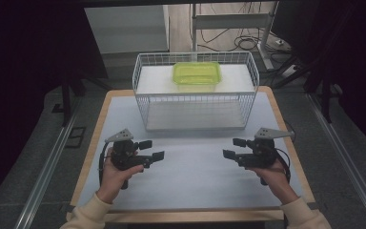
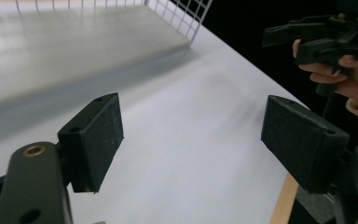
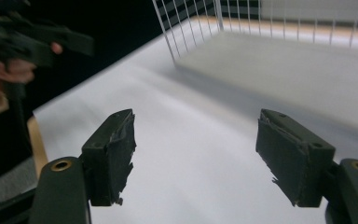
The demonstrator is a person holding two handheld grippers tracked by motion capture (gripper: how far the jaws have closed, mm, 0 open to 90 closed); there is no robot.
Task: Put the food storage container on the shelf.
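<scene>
A white wire basket (image 1: pixel 195 98) stands at the back middle of the table, and a lime-green lidded box (image 1: pixel 196 73) lies inside it toward the rear. My left gripper (image 1: pixel 151 149) is held low over the white sheet at front left, open, with nothing between its pads (image 2: pixel 95 140). My right gripper (image 1: pixel 234 148) mirrors it at front right, also open and empty, its pads (image 3: pixel 291 156) worn at the edges. Both point inward, toward each other. In the left gripper view the right gripper (image 2: pixel 326 37) shows at top right. In the right gripper view the left gripper (image 3: pixel 28 37) shows at top left.
A white sheet (image 1: pixel 190 176) covers the wooden-edged table (image 1: pixel 93 138). The basket's near corner (image 2: pixel 182 14) shows at the top of the left gripper view, and its wire wall (image 3: pixel 191 23) at the top of the right gripper view. Metal rails and a table frame with cables lie beyond.
</scene>
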